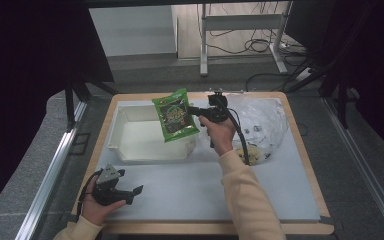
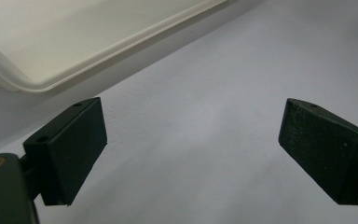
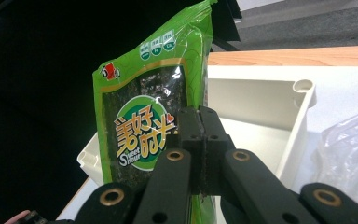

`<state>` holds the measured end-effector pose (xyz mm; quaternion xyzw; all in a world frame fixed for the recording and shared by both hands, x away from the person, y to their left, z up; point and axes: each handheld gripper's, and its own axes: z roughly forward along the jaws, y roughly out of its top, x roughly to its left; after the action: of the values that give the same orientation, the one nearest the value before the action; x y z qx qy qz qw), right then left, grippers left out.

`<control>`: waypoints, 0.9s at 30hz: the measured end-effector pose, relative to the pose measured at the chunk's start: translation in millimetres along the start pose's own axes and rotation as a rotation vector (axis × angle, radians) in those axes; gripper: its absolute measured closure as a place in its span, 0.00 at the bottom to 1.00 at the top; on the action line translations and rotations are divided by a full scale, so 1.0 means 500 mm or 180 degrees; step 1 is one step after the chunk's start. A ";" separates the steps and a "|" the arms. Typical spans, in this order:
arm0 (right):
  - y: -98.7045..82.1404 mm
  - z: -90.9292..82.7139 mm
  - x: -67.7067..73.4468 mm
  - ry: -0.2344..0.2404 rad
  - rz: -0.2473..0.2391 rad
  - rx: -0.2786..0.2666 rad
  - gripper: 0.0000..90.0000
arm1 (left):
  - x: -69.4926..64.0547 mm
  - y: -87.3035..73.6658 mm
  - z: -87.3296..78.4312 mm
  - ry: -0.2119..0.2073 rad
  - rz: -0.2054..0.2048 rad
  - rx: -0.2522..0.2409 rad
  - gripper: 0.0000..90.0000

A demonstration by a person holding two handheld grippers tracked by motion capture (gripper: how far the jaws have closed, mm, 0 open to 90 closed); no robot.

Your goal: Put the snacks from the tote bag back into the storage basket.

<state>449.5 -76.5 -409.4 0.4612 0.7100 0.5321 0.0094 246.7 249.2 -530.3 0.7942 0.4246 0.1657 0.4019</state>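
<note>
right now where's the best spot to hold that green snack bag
Grip the flat side edge of the green snack bag, coming in level from the right, as the right gripper does: the bag hangs upright and thin over the white tub.

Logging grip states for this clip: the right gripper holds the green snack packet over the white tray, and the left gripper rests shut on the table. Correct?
Not quite. The left gripper is open, with nothing between its jaws, as the left gripper view shows. The rest stands: the right gripper holds the green snack packet over the white tray.
</note>
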 end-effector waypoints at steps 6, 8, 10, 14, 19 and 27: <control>0.001 0.011 0.011 0.0010 -0.0018 0.0010 1.00 | 0.000 0.000 0.000 -0.0004 0.0000 0.0001 0.09; 0.001 0.015 0.014 0.0021 -0.0019 0.0011 1.00 | 0.001 0.000 0.000 -0.0006 -0.0001 0.0000 0.09; 0.001 0.019 0.017 0.0035 -0.0025 0.0016 1.00 | 0.001 0.000 -0.001 -0.0007 -0.0001 0.0000 0.09; 0.001 0.028 0.021 0.0050 -0.0022 0.0029 1.00 | 0.001 0.000 -0.001 -0.0009 -0.0001 0.0001 0.09; -0.001 0.037 0.025 0.0070 -0.0018 0.0045 1.00 | 0.001 0.000 -0.001 -0.0007 0.0000 0.0002 0.09; -0.006 0.055 0.036 0.0105 -0.0010 0.0087 1.00 | 0.001 0.000 -0.001 -0.0010 -0.0003 -0.0005 0.09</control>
<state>451.2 -43.9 -415.0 0.4513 0.7180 0.5299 -0.0078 246.6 249.9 -529.9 0.7940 0.4242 0.1646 0.4033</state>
